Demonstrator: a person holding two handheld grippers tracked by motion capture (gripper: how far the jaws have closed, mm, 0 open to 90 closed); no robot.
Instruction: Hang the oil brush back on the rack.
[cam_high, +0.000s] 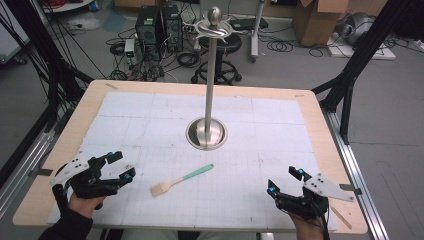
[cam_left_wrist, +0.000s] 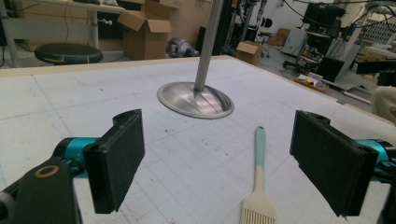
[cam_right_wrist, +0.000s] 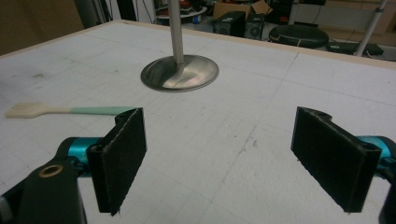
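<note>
**Both grippers wide open, brush on mat between them**

Cluttered lab floor behind: cables, computer towers, a black stool, cardboard boxes. Wooden table covered by a white gridded mat. Steel stand with round base and tall pole sits mid-mat; hooks and a ball knob at its top.

Left gripper: held in the person's left hand, dark sleeve, near-left part of the mat. Jaws spread wide, nothing between them. Grey three-cornered plate on top. In the left gripper view the fingers frame bare mat, with the brush ahead of them, nearer the right-hand pad than the left, bristle end closest to the camera, green handle tip pointing away toward the stand base. Brush not touching either pad.

Right gripper: near-right part of the mat, held by the person's right hand. Jaws spread wide, empty. In the right gripper view the fingers frame bare mat; stand base ahead and slightly left of the gap.

Brush: flat on the mat, cream bristle head, wood neck, mint-green handle. Lies between the two grippers, closer to the left one, well apart from the right. In the right gripper view it lies beyond and outside the left-hand pad, bristles pointing off to the left. Near side of the stand, apart from its base.
</note>
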